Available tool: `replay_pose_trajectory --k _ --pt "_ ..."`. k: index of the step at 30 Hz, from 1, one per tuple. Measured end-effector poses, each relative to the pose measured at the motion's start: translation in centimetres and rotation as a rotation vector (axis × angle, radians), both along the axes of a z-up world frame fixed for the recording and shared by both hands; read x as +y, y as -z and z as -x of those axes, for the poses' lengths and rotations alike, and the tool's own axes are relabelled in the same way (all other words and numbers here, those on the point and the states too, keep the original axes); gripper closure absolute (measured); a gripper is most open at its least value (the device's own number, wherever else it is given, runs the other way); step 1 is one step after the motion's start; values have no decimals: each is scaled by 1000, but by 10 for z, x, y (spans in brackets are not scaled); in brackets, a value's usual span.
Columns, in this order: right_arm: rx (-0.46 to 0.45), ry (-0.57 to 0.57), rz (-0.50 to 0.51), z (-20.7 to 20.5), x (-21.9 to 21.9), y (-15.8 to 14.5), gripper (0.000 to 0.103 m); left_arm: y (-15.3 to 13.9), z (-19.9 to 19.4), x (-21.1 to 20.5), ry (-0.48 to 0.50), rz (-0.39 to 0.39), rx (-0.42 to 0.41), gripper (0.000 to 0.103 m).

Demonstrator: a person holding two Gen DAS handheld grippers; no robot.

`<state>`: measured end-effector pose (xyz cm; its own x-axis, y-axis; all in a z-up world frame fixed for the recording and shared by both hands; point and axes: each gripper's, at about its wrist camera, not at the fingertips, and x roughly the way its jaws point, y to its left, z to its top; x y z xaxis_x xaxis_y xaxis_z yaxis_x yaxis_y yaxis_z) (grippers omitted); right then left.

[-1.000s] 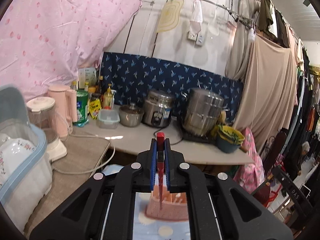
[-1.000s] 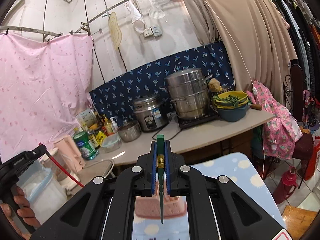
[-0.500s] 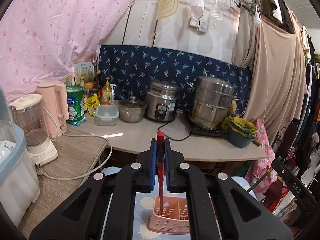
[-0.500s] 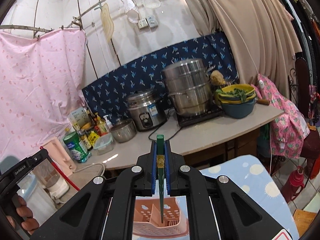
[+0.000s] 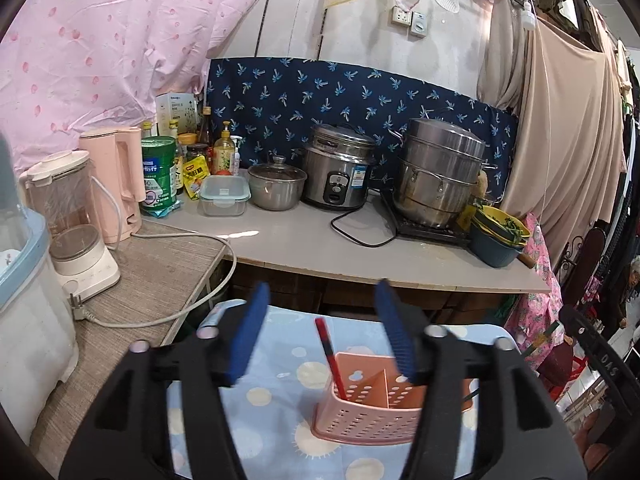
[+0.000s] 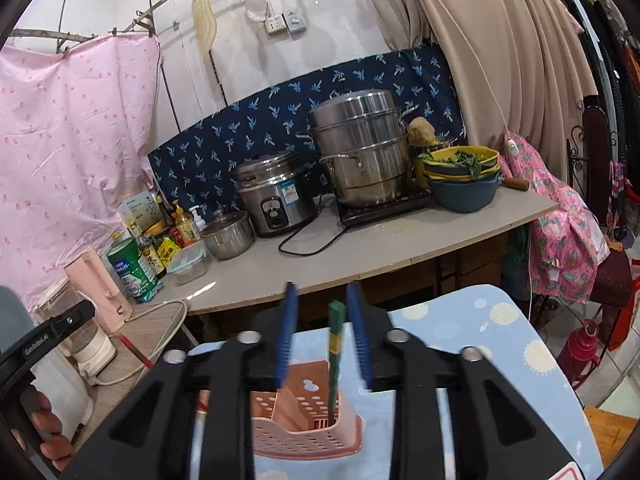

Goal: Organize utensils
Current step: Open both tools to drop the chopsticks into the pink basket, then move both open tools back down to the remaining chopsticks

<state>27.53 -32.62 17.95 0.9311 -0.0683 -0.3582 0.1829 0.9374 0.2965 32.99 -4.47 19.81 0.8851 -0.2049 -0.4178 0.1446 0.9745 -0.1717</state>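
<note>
Both grippers spread wide, holding nothing: left gripper [image 5: 320,340] above the caddy [image 5: 384,404], red stick [image 5: 330,360] leaning in its left cell; right gripper [image 6: 324,336] straddling the green stick [image 6: 334,360], upright in the right cell. Risk: clipping either stick while pulling away, tipping the light caddy on the table [image 5: 260,400]. Readable: "GenRobot.AI", "DAS".

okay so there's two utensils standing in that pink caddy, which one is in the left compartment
The red utensil. It leans in the left compartment of the pink caddy; the green utensil stands in the right one.
</note>
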Motion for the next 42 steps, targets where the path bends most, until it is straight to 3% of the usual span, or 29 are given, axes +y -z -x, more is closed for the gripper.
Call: replay_pose_trajectory --k 6,12,17,27,42 --pt "-11 -3 -16 36 -4 -8 59 1 26 9 5 -6 40 44" --pt "27 -19 -48 85 -4 7 56 13 72 21 3 -50 61 39" --pt "82 -29 -54 130 4 28 56 39 112 27 9 -128 103 39" --pt "185 -28 13 212 33 76 56 104 182 40 35 -187 199 39" --pt "321 -34 88 266 73 147 56 172 243 47 49 -190 319 39"
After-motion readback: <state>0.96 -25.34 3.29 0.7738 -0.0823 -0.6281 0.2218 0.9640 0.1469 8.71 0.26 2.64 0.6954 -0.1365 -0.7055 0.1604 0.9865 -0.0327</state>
